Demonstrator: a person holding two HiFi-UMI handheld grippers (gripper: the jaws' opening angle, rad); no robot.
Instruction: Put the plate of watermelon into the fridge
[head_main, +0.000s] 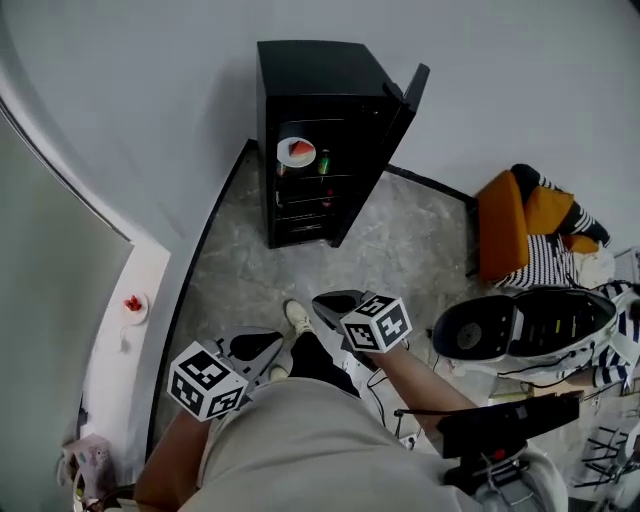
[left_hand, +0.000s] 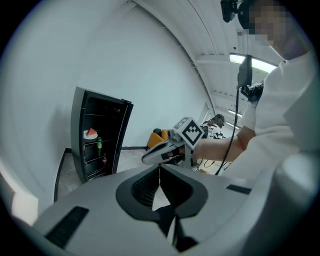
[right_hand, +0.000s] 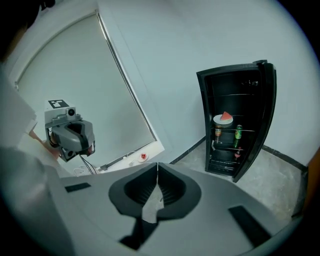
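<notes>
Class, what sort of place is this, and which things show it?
Probably a bare test room or studio, not a home kitchen: a small black fridge stands open on the grey stone-patterned floor against a plain white wall, with black-and-white cabled equipment nearby.

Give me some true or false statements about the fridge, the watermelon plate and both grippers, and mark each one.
1. The plate of watermelon sits on a shelf inside the fridge. True.
2. The fridge's door is closed. False: it stands open.
3. The right gripper holds the plate. False: its jaws are together with nothing between them.
4. The left gripper has its jaws together and empty. True.
5. A green can stands in the fridge. True.
</notes>
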